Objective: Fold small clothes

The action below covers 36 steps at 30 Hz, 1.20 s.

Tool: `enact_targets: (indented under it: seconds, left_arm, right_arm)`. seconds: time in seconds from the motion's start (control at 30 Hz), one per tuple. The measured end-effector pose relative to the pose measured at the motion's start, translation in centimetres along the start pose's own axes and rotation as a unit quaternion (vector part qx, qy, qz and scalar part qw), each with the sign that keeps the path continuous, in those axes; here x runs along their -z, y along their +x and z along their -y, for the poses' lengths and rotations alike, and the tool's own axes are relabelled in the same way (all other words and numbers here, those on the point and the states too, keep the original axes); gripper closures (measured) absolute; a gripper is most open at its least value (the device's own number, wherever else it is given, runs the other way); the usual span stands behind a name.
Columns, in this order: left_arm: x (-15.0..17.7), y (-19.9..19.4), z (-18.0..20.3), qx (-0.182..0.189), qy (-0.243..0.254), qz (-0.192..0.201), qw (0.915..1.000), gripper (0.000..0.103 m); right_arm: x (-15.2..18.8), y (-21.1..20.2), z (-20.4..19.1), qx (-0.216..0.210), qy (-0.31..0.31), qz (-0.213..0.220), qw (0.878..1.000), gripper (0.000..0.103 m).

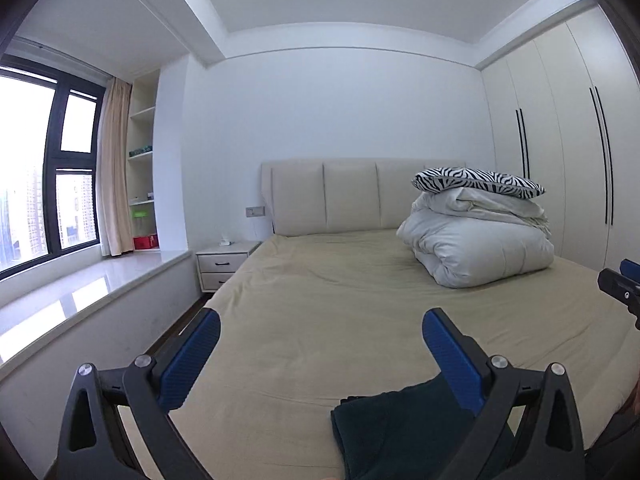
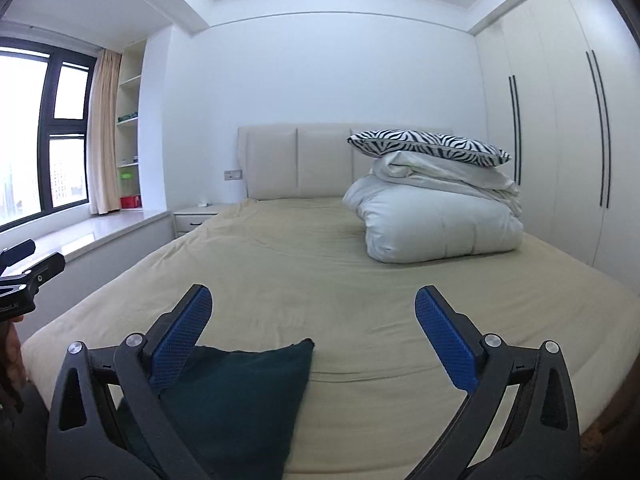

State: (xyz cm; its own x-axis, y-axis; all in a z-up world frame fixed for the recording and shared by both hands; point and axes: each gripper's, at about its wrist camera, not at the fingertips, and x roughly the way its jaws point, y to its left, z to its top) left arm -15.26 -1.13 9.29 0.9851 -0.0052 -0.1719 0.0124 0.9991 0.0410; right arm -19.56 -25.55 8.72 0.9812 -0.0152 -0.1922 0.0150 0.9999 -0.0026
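- The left tongs (image 1: 320,332), black-framed with 2 blue ribbed pads, stand spread wide with nothing between them, hanging above the near part of the bed.
- The right tongs (image 2: 313,306), of the same black and blue build, are likewise spread wide and pinch nothing.
- The dark green folded cloth garment (image 2: 240,396) lies flat on the near edge of the wide bed with its beige sheet (image 2: 320,264); in the right wrist view it sits at 7 o'clock, partly under the left pad.
- In the left wrist view the same garment (image 1: 400,432) lies at 5 o'clock, low beneath the right pad; whether pad and cloth touch cannot be told.
- A bulky white folded duvet (image 1: 480,248) rests at the far right of the bed, at 2 o'clock, well apart from the garment.
- A zebra-striped black and white pillow (image 1: 476,181) lies on top of the duvet.
- A cream padded headboard (image 1: 344,196) stands at 12 o'clock behind the bed.
- A white 2-drawer bedside cabinet (image 1: 224,262) stands just beside the bed at 10 o'clock.
- A tall cream wardrobe with long black handles (image 1: 568,140) fills the wall at 3 o'clock.
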Motion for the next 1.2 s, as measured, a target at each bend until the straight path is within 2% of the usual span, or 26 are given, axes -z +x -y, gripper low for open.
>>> enact_targets:
  seconds: [0.1,0.17,0.23,0.33,0.4,0.5,0.57,0.6,0.77,0.87,0.97,1.1,1.2]
  left_arm:
    - [-0.1,-0.5,0.1,-0.017,0.007,-0.016,0.9997,0.0]
    - [0.9,-0.2,0.6,-0.022,0.018,-0.027,0.9992,0.0]
    - [2.2,1.1,0.6,-0.024,0.015,-0.062,0.9977,0.0]
    - [4.4,3.3,0.2,-0.014,-0.007,-0.136,0.9906,0.0]
    - [5.9,4.7,0.2,-0.009,-0.013,-0.186,0.9825,0.0]
    - [8.6,6.9,0.3,0.012,-0.038,-0.263,0.964,0.0]
    - [10.4,7.9,0.5,0.013,-0.047,-0.306,0.9507,0.0]
    - [11.3,8.0,0.7,0.009,-0.046,-0.319,0.9468,0.0]
    - [13.4,8.6,1.4,0.011,-0.039,-0.358,0.9329,0.0]
    - [13.7,8.7,1.4,0.015,-0.036,-0.369,0.9287,0.0]
    - [14.0,8.8,1.7,0.016,-0.03,-0.372,0.9276,0.0]
    - [14.5,8.8,1.8,0.018,-0.026,-0.372,0.9277,0.0]
    - [15.2,9.2,1.6,0.017,-0.026,-0.38,0.9245,0.0]
  right_arm:
    - [-1.4,-1.2,0.2,0.012,0.017,0.022,1.0,0.0]
    - [-2.0,-1.6,0.6,0.0,0.031,0.021,0.999,0.0]
    - [-2.1,-1.7,0.9,-0.01,0.044,-0.002,0.999,0.0]
    - [-0.7,-0.8,0.5,-0.013,0.049,-0.052,0.997,0.0]
    - [1.3,-0.1,0.0,-0.008,0.048,-0.093,0.994,0.0]
    - [3.7,1.9,-0.4,0.005,0.048,-0.14,0.989,0.0]
    - [5.2,3.4,-0.7,0.019,0.047,-0.178,0.983,0.0]
    - [6.2,4.6,-0.7,0.027,0.047,-0.198,0.979,0.0]
    - [10.4,8.0,-1.2,0.033,0.057,-0.281,0.958,0.0]
    - [13.1,9.6,-1.6,0.033,0.07,-0.317,0.945,0.0]
    - [14.9,10.3,-2.0,0.041,0.068,-0.335,0.939,0.0]
    - [15.5,10.3,-2.0,0.045,0.066,-0.341,0.937,0.0]
    - [15.7,10.3,-2.1,0.049,0.062,-0.345,0.935,0.0]
